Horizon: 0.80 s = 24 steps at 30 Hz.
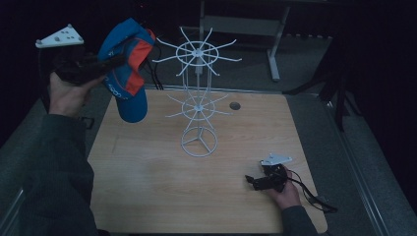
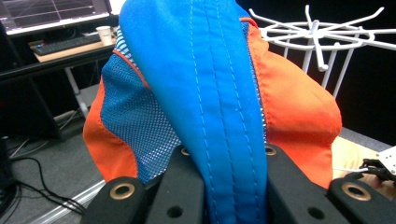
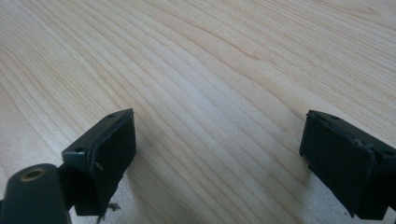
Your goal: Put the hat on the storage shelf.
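Note:
A blue and orange cap (image 1: 128, 73) hangs in the air above the table's far left corner, brim pointing down. My left gripper (image 1: 115, 61) is shut on it; in the left gripper view the jaws pinch a fold of the cap's blue fabric (image 2: 210, 93) with the left gripper (image 2: 229, 186) tight around it. Just right of the cap, mid-table, stands a white wire rack (image 1: 199, 98) with two tiers of radiating hooks, its top tier (image 2: 317, 35) close by. My right gripper (image 1: 253, 181) rests low on the table at the near right, open, with bare wood between the jaws of the right gripper (image 3: 219, 144).
The wooden table (image 1: 147, 187) has a small round hole (image 1: 234, 105) behind the rack. A cable (image 1: 314, 196) trails from the right gripper toward the near right edge. Beyond the table stand a grey desk frame (image 1: 275, 49) and a dark desk with a keyboard (image 2: 65, 44).

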### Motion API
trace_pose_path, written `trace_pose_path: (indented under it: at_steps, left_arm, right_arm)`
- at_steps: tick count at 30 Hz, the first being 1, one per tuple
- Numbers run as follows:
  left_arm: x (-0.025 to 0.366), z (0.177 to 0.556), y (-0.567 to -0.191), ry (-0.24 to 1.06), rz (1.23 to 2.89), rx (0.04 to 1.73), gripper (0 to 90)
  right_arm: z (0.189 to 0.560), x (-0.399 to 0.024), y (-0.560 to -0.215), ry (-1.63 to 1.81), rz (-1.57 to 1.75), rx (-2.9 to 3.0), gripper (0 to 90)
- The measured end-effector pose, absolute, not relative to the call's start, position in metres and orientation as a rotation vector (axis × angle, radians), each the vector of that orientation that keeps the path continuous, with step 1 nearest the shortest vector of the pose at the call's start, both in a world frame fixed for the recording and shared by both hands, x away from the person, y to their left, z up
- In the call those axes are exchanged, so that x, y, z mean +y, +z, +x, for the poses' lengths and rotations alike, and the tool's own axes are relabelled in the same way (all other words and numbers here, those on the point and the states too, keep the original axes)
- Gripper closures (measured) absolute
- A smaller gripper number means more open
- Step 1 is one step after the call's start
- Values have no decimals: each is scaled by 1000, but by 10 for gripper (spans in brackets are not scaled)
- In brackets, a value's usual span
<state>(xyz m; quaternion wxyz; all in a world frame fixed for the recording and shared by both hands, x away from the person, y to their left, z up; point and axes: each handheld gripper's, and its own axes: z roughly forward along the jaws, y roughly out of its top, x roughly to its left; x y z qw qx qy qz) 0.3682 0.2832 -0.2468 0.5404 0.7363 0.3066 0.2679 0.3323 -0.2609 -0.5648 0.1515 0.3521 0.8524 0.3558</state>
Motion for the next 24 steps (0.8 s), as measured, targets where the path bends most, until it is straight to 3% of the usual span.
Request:
trace_pose_path:
  at_steps: [24]
  left_arm:
    - [278, 372, -247, 616, 1783, 696, 880]
  right_arm:
    - [332, -261, -565, 1021, 1009, 2447, 104]
